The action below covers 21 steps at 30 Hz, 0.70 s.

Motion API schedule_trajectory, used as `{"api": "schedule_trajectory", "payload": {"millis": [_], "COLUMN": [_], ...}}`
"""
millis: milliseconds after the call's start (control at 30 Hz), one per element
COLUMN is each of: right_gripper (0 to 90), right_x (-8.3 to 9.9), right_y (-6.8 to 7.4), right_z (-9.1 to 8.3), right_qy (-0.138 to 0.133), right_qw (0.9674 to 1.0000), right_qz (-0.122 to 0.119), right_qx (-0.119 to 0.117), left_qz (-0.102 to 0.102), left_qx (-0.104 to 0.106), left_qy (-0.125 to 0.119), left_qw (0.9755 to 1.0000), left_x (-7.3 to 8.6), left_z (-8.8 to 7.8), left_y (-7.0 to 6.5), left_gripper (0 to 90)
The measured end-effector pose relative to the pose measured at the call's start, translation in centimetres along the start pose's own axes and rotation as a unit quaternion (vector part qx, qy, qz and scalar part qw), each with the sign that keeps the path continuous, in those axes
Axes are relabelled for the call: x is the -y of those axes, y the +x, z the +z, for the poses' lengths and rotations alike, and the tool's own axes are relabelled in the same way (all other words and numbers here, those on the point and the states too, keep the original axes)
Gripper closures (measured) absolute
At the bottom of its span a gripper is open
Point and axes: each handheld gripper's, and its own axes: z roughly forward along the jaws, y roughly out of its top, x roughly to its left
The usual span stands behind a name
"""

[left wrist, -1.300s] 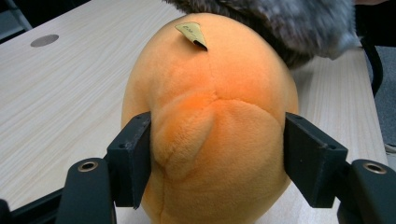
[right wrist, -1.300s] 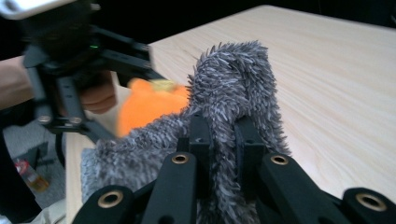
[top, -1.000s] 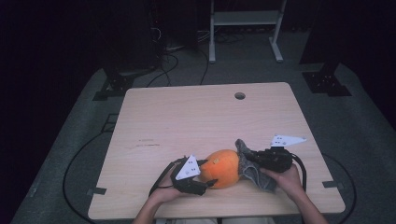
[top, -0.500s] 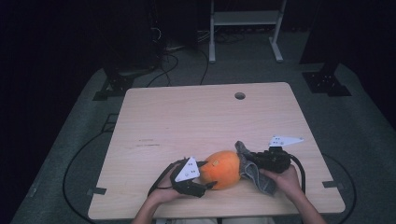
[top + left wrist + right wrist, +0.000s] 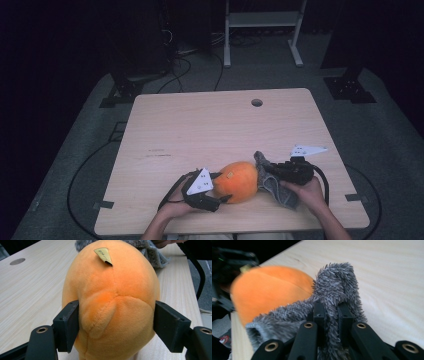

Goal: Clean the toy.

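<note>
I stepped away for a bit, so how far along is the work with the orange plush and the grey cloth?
Done: the right gripper is clamped on the fluffy grey cloth, which lies against the orange plush toy. In hand: the left gripper brackets the toy; its jaws have just been opening, the right-hand pad barely touching. Left: probably rubbing the cloth over the toy.

Light wooden table with round hole; white stand, black cables, grey floor
</note>
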Motion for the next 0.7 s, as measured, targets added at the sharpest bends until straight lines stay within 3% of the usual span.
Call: {"api": "schedule_trajectory", "payload": {"millis": [167,233,333,400,433,567,700], "right_gripper": [80.2,80.2,80.2,80.2,80.2,80.3,80.3], "right_x": [-1.8,-2.6,-3.2,-3.2,-3.1,-2.4,-1.5], "right_y": [2.1,3.2,4.9,5.7,5.6,3.9,2.6], "right_z": [-1.5,-1.5,-0.7,0.2,0.3,0.1,-0.6], "right_qy": [-0.042,-0.048,-0.037,-0.018,-0.015,-0.008,0.004], "right_qw": [0.9979,0.9962,0.9935,0.9925,0.9927,0.9958,0.9976], "right_qz": [-0.037,-0.053,-0.081,-0.108,-0.11,-0.091,-0.07], "right_qx": [-0.032,-0.05,-0.071,-0.053,-0.046,-0.011,0.003], "left_qz": [0.004,0.007,0.018,0.025,0.024,0.024,0.024], "left_qx": [-0.011,-0.014,-0.016,-0.018,-0.018,-0.015,-0.015], "left_qy": [-0.004,-0.007,-0.006,-0.004,-0.005,-0.006,-0.006], "left_qw": [0.9999,0.9999,0.9997,0.9995,0.9995,0.9996,0.9996], "left_x": [-0.5,-0.8,-1.2,-1.2,-1.2,-1.1,-1.1], "left_z": [0.5,0.9,1.3,1.4,1.3,1.2,1.2], "left_y": [-0.3,-0.6,-1.1,-1.3,-1.4,-1.3,-1.3], "left_gripper": [26.1,26.1,25.8,25.5,25.4,25.4,25.3]}}
